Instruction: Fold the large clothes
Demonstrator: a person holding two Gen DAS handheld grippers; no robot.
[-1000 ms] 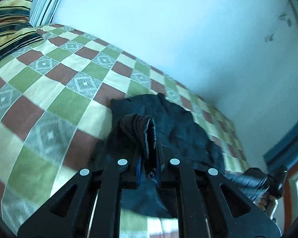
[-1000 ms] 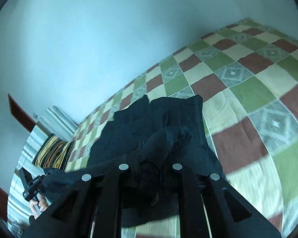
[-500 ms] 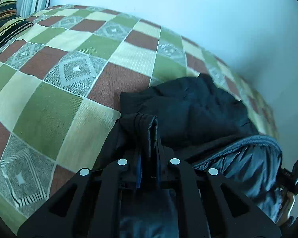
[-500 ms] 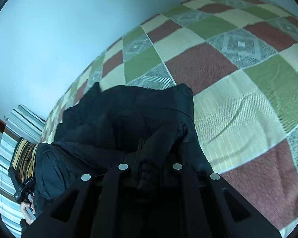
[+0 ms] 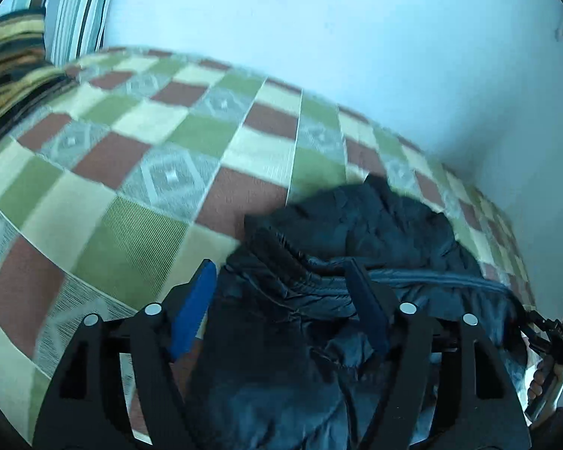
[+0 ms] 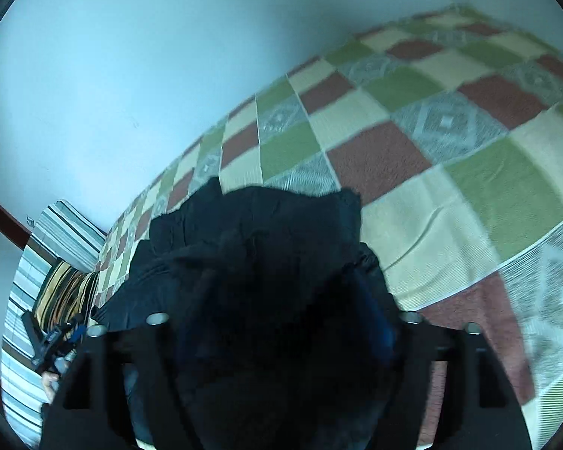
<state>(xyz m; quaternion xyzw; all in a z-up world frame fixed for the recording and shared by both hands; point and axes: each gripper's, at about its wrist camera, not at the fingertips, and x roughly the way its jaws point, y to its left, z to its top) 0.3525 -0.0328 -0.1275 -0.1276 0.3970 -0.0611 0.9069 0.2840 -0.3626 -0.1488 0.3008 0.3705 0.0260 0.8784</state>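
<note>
Left hand-held gripper [image 5: 281, 292]: jaws wide apart, blue pads [image 5: 193, 307] showing, nothing pinched; jacket [image 5: 356, 247] lies between and under the fingers. Right hand-held gripper [image 6: 277, 315]: jaws also spread, dark fabric bunched in the gap and draped over it, not clamped as far as visible; right pad partly seen, left one hidden by cloth. Jacket [image 6: 255, 247] is a dark puffy heap on the bed [image 5: 139, 172], folded over itself, lighter zip/hem edge running across toward right side in left wrist view. Bed cover is checked green/red/cream w/ grey diamond squares. Striped pillow [image 5: 7, 67] at head of bed, near wall [image 5: 319, 30]. Other gripper + person's fingers visible at frame edge in each view: right one [image 5: 551, 341], left one [image 6: 56, 337]. Both frames blurred.
</note>
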